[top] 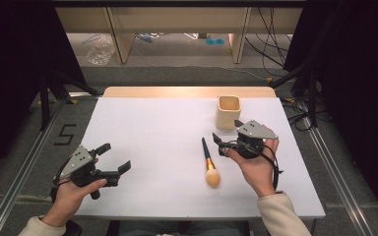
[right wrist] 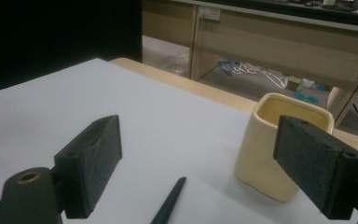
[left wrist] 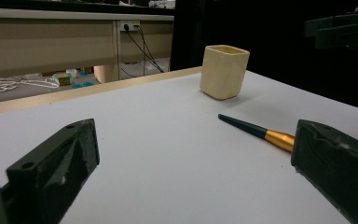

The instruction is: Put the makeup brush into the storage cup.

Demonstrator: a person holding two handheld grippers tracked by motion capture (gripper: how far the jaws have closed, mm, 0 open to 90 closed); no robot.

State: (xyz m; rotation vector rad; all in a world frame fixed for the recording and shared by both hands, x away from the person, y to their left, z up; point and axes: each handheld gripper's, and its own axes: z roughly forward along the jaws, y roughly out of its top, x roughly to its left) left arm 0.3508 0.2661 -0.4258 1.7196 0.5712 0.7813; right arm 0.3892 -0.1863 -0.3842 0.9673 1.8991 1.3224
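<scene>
A makeup brush (top: 208,162) with a dark handle, gold ferrule and tan bristle head lies on the white table (top: 147,128), handle pointing away from me. Its handle also shows in the left gripper view (left wrist: 256,131) and its tip in the right gripper view (right wrist: 170,202). A cream square cup (top: 228,111) stands upright beyond it, toward the back right (left wrist: 224,71) (right wrist: 270,154). My right gripper (top: 228,132) hovers open just right of the brush and in front of the cup, nothing between its jaws. My left gripper (top: 114,157) rests open at the front left, empty.
The table's far edge is a bare wooden strip (top: 187,91). Beyond it is floor with cables and desk legs (top: 120,39). Dark curtains flank both sides. Metal rails (top: 24,167) run along the table's left and right.
</scene>
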